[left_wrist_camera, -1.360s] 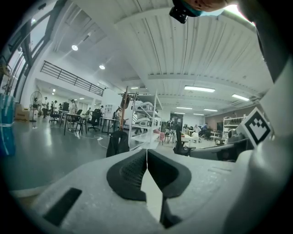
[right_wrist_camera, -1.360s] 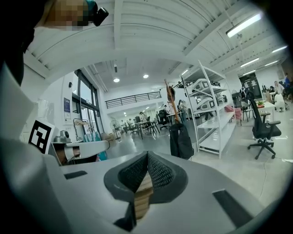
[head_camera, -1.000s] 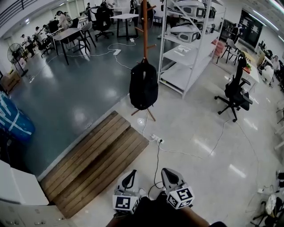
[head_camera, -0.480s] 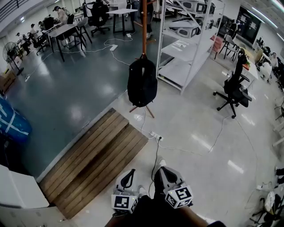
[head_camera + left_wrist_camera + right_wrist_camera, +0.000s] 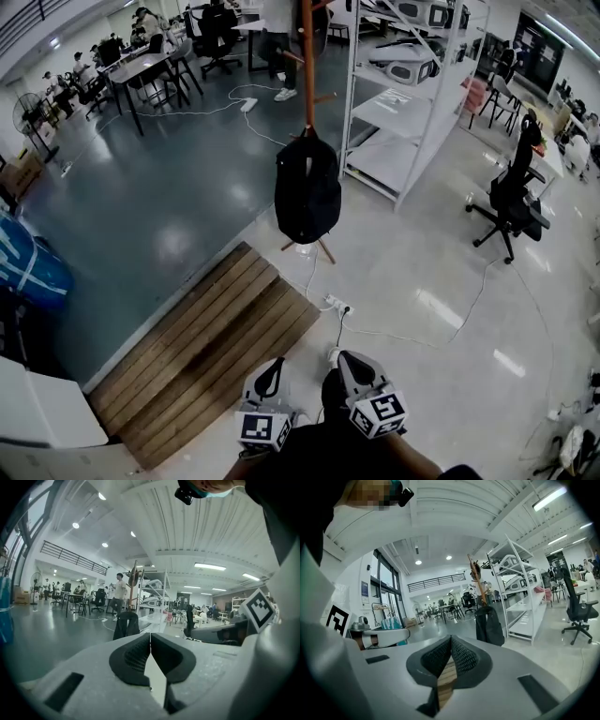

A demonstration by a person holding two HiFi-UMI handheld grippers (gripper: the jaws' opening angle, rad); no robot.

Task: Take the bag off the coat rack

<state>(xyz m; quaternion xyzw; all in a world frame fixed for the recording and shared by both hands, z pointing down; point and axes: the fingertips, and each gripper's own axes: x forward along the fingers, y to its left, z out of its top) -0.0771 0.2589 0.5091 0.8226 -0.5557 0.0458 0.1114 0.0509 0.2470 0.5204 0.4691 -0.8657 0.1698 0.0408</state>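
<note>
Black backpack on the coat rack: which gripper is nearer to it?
Right, marginally. Both are far short of the black backpack; the right gripper reaches slightly further toward it than the left gripper beside it.

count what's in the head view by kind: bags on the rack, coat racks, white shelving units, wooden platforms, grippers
black bag: 1
coat rack: 1
white shelving unit: 1
wooden platform: 1
grippers: 2 (left gripper, right gripper)
total: 6
</note>
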